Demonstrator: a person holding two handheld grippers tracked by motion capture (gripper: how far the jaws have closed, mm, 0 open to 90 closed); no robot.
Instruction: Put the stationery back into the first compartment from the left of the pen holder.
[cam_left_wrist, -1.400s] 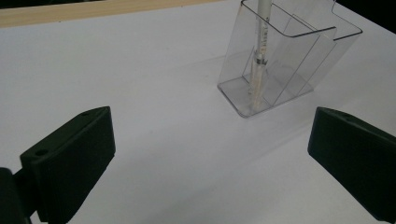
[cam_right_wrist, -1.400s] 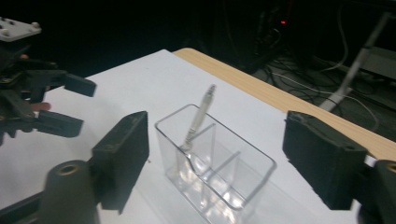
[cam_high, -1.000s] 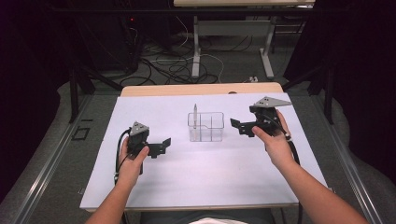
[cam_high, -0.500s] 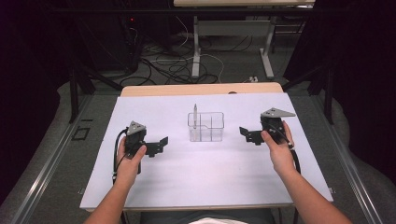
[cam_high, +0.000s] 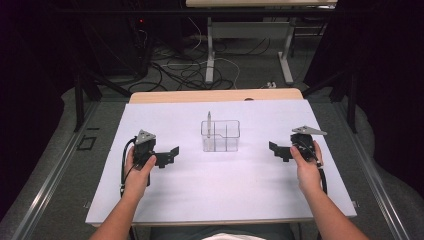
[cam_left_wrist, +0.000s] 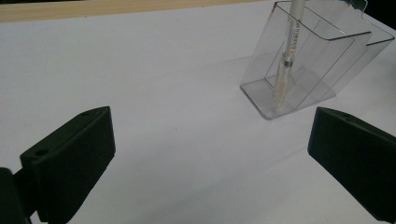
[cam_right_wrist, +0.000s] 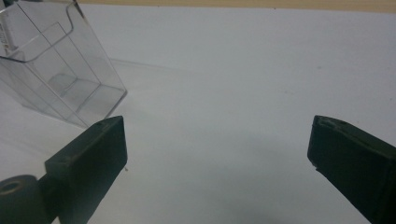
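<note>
While the left tool (cam_high: 172, 153) idles open and empty, right tool (cam_high: 276, 150) lower, farther from the clear holder (cam_high: 220, 136), wide, empty.

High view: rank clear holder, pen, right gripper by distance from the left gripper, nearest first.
From the left gripper:
1. Clear holder, table centre; its left wall is closest.
2. Pen, upright in the holder's back-left corner; nearly level with the holder, close call.
3. Right gripper, far right side.

white table cover (cam_high: 220, 190), cables on floor (cam_high: 185, 70) behind
</note>
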